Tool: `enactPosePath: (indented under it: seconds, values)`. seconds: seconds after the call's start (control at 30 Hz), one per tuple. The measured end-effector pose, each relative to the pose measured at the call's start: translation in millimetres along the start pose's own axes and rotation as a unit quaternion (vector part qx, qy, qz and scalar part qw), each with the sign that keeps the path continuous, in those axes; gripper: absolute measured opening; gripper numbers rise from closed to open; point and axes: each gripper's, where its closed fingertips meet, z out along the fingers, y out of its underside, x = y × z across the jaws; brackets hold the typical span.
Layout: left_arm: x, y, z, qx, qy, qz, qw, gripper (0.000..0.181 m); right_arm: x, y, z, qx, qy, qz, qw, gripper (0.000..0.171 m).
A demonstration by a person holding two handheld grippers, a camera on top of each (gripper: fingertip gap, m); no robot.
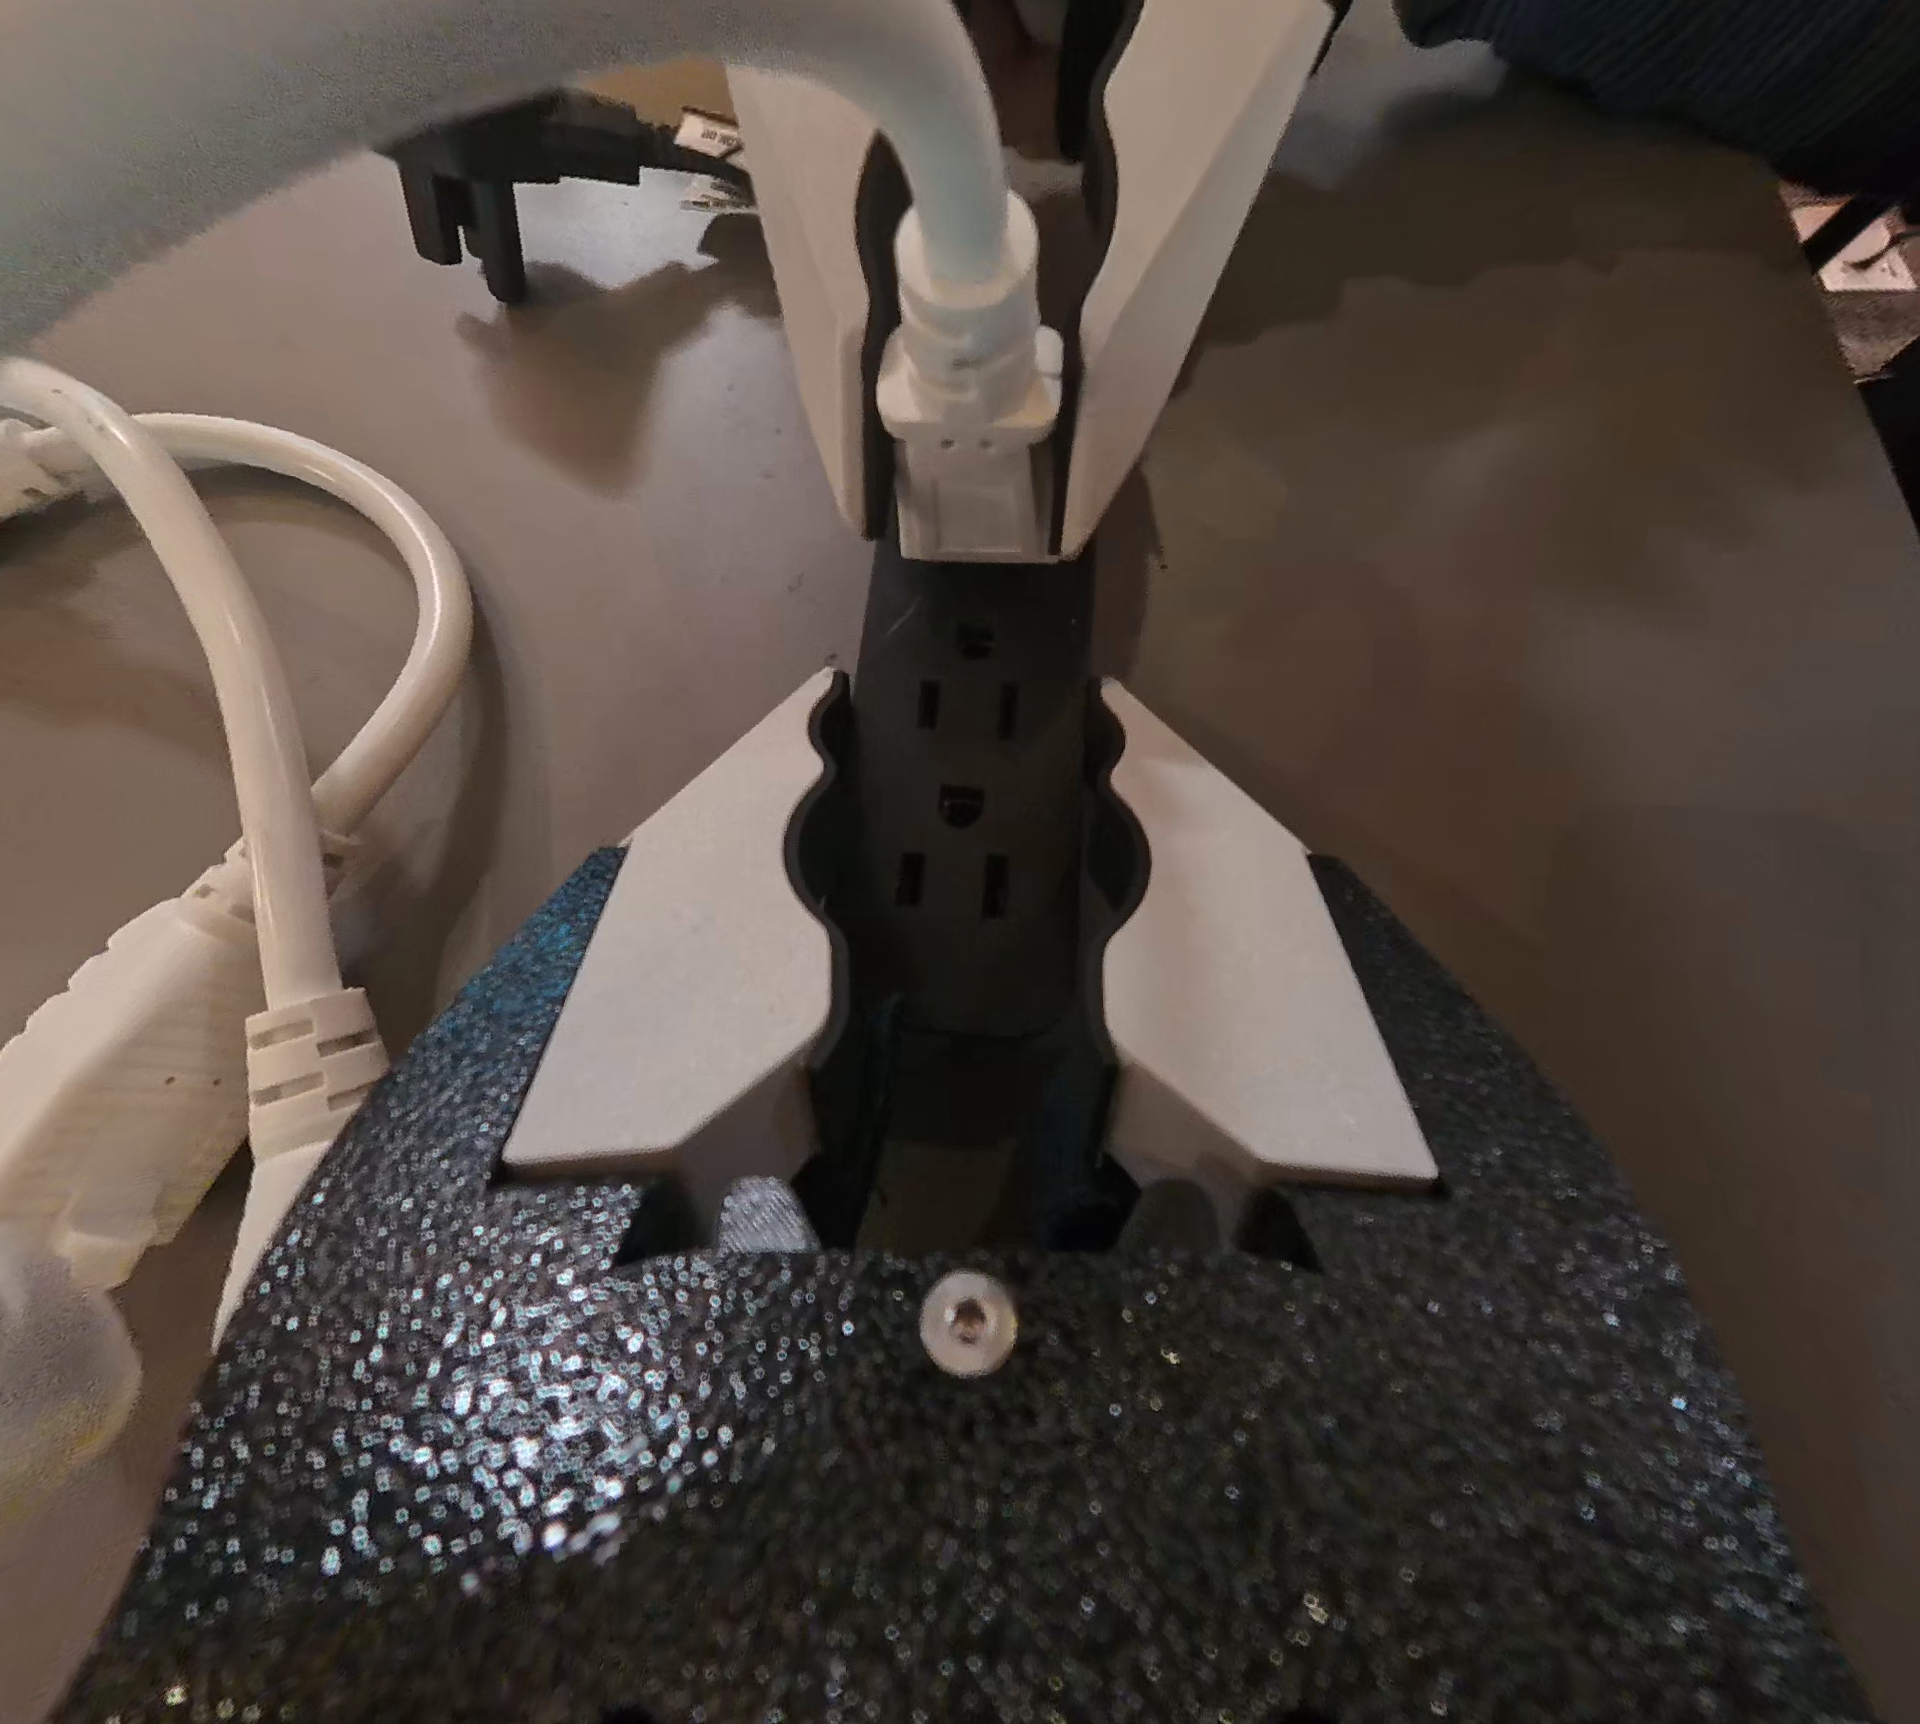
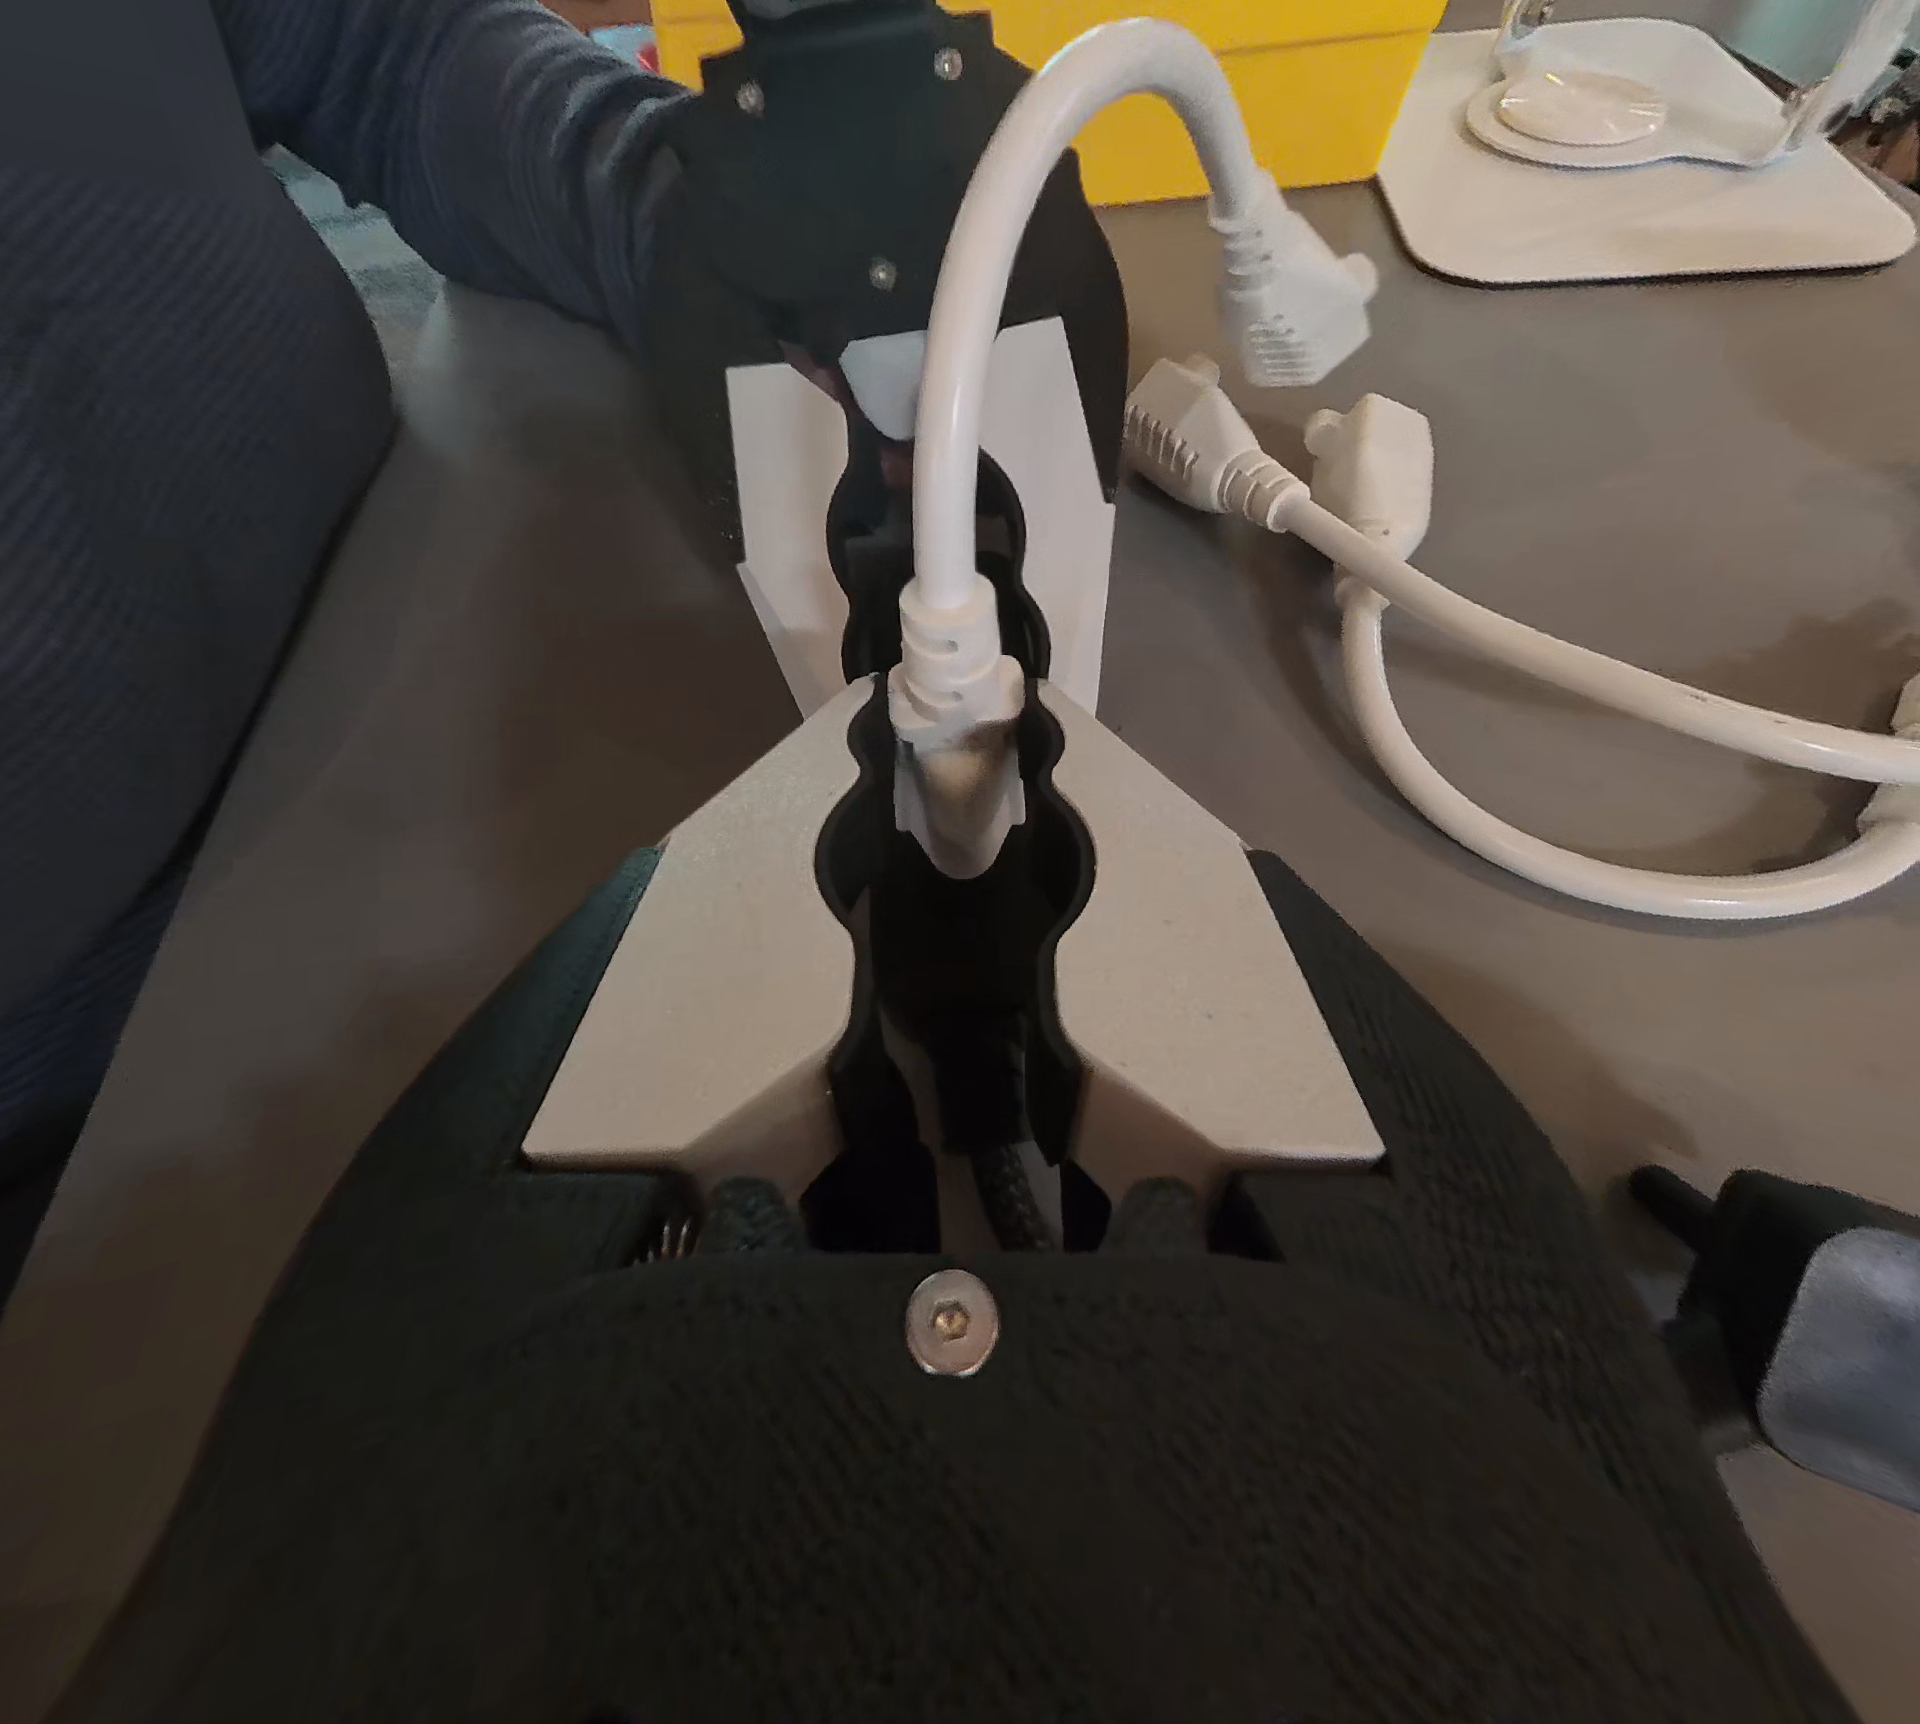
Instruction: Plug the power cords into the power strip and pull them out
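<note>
While both grippers close, plug (image 1: 971,427) meets strip (image 1: 966,801).
Left gripper (image 1: 966,739) clamps the black strip on the table (image 1: 1455,635); right gripper (image 2: 961,739) pinches the white plug, its cord (image 2: 1039,147) arching overhead.

Left hand-held gripper (image 1: 971,853) grips black power strip (image 1: 961,801); white plug (image 1: 971,438) touches its end.

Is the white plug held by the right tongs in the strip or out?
In, or nearly: the white moulded plug, clamped in the right tongs, sits flush against the black plastic power strip; no prongs show.
</note>
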Motion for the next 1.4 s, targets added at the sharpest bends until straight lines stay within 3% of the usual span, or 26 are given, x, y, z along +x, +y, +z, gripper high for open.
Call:
enactPosePath:
  seconds: [0.63, 1.0, 1.4]
  values:
    - [-0.6, 0.5, -0.4, -0.001, -0.001, -0.005, 1.000, 0.044, 0.1, 2.0, 1.2, -0.028, 0.048, -0.065, 0.996, 0.024]
    - [0.3, 0.4, 0.1, -0.001, 0.001, -0.002, 1.000, 0.044, 0.4, 4.5, -3.5, -0.018, 0.026, -0.001, 0.999, 0.024]
    - [0.4, 0.4, 0.0, -0.001, 0.003, -0.001, 1.000, 0.044, -0.9, 4.6, -1.3, -0.017, 0.035, -0.001, 0.999, 0.024]
